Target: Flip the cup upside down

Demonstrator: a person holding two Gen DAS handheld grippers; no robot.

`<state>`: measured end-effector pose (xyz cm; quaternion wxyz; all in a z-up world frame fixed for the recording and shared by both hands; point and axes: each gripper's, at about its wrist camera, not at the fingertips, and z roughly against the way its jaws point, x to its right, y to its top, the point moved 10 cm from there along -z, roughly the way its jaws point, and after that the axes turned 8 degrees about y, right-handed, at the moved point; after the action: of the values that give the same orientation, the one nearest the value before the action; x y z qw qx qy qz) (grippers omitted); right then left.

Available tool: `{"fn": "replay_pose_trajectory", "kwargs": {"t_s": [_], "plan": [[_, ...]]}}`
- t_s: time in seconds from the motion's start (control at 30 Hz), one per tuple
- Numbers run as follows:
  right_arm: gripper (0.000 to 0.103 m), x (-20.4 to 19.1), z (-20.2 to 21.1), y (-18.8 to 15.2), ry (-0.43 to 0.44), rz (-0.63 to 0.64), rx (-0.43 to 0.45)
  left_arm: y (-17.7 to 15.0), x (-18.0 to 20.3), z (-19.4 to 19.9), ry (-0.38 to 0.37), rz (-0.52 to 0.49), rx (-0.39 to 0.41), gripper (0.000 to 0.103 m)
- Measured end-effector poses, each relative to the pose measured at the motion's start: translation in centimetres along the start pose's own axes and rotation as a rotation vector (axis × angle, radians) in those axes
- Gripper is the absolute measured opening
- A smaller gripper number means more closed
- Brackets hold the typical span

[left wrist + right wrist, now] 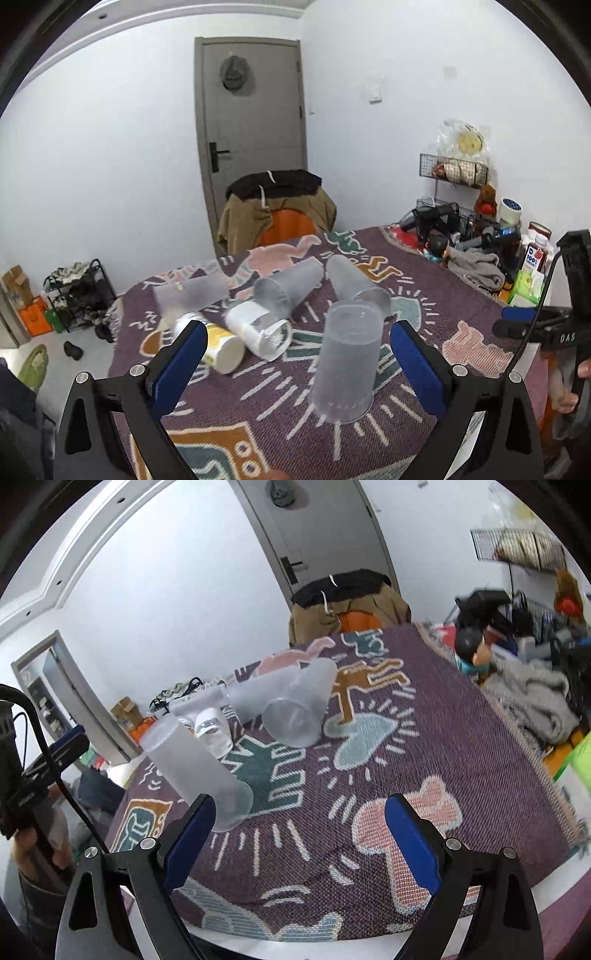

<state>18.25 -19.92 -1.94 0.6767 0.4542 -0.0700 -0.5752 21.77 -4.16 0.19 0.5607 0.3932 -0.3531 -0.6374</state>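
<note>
- A frosted plastic cup (345,360) is seen standing upside down on the patterned cloth (258,402) that covers the bench, its closed base up and its wide rim against the cloth.
- In the left wrist view this cup sits between the 2 blue-padded fingers of the left gripper (295,341), nearer the right finger; no contact with either pad is visible.
- The left gripper's fingers are spread wide and nothing is held between them.
- The right gripper (300,814) is likewise held with its fingers spread wide apart and empty, above bare cloth.
- In the right wrist view the inverted cup (195,771) is found just beyond the left finger (188,840), outside the gap between the fingers; whether it touches that finger cannot be told.
- Further back, 3 frosted cups are seen lying on their sides: 1 with its open mouth toward the camera (290,288), 1 beside it on the right (356,284), and 1 blurred on the left (192,293).
- 2 paper cups also lie on their sides in front of them, a white one (260,330) and a yellow-printed one (218,343), touching each other.
- A chair draped with clothes (277,210) is seen behind the bench, before a grey door (255,107).
- Clutter, including a grey towel (476,267), is piled at the bench's far right.
</note>
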Motion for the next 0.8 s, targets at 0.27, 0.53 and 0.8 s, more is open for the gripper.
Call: {"fn": "replay_pose_trajectory", "kwargs": {"t_s": [0.27,0.53,0.8], "plan": [[0.103,-2.4,2.2,2.0,-0.041,0.096,0.059,-2.4,-3.2,2.8,0.017,0.08,0.01,0.101],[0.103,-4.0,3.5,1.4,-0.071,0.157,0.048,-3.9,-5.3,5.5,0.054,0.13,0.054,0.103],[0.103,-4.5,5.9,0.5,-0.096,0.208,0.088,-5.1,-6.2,8.4,0.117,0.13,0.11,0.103]]}}
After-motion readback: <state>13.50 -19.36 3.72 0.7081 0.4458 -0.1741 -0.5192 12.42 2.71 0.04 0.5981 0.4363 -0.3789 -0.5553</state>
